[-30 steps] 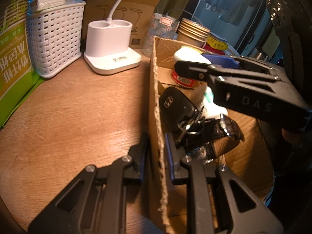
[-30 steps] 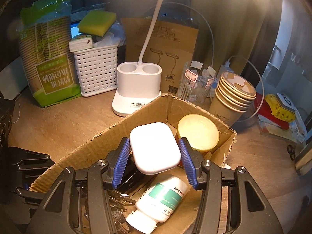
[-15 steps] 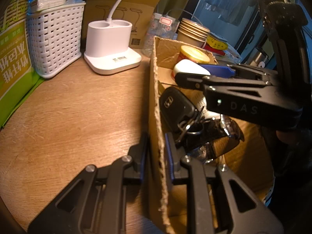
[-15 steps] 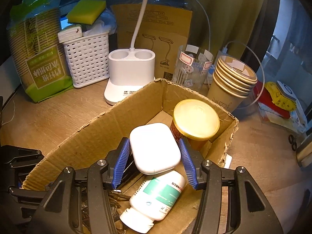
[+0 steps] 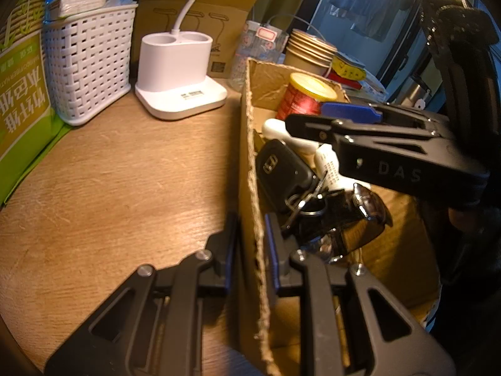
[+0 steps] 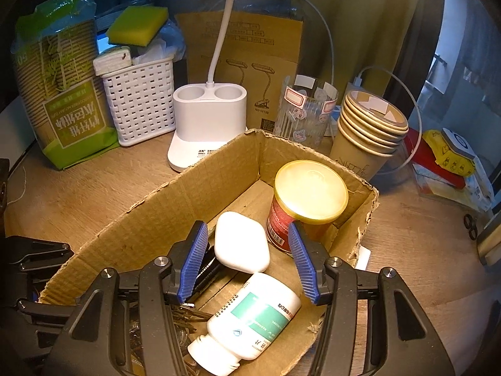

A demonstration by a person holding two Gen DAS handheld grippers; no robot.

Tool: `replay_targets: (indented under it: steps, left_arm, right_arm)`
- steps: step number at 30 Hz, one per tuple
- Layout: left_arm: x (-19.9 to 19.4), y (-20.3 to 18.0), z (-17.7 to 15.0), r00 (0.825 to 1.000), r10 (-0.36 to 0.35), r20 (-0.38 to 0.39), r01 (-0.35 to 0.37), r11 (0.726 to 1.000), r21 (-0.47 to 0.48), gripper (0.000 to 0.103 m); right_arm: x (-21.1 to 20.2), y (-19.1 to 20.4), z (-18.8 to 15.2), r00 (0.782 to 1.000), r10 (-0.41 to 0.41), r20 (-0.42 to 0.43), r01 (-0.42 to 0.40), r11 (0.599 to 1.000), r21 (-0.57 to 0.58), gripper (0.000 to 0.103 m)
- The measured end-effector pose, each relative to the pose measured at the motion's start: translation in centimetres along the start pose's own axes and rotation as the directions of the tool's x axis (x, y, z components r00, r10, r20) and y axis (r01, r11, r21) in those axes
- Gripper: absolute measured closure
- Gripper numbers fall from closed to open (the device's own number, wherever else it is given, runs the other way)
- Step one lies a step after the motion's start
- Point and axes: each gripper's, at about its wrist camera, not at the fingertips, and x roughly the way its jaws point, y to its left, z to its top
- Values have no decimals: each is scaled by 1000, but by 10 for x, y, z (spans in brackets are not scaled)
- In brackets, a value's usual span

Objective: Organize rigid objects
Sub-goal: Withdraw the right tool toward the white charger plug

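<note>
A cardboard box sits on the wooden table. My left gripper is shut on the box's near wall. My right gripper is open above the box; it also shows in the left wrist view. A white earbud case lies in the box between its fingers, free of them. Also in the box are a red can with a yellow lid, a white pill bottle, a black car key with key rings, and dark sunglasses.
Behind the box stand a white lamp base, a white basket, a green pack of paper cups, a glass and stacked paper cups. Red and yellow items lie at the right.
My right gripper opened and let go of the white earbud case, which now lies in the box. The gripper drew back a little. The left gripper stayed on the box wall.
</note>
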Motion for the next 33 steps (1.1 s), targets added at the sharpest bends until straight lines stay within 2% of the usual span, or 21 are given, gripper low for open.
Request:
replay_targets:
  steps: [17, 26, 30, 33]
  left_arm:
    - [0, 0, 0, 1000, 0, 0, 0, 1000, 0, 85]
    - [0, 0, 0, 1000, 0, 0, 0, 1000, 0, 84]
    - [0, 0, 0, 1000, 0, 0, 0, 1000, 0, 85]
    - [0, 0, 0, 1000, 0, 0, 0, 1000, 0, 84]
  right_arm:
    - [-23, -3, -7, 998, -18, 58, 17, 1000, 15, 46]
    - [-41, -14, -15, 992, -59, 109, 53, 997, 55, 46]
    - [-54, -20, -17, 986, -84, 141, 74, 995, 72, 40]
    - [-61, -26, -18, 982, -104, 156, 91, 992, 89, 40]
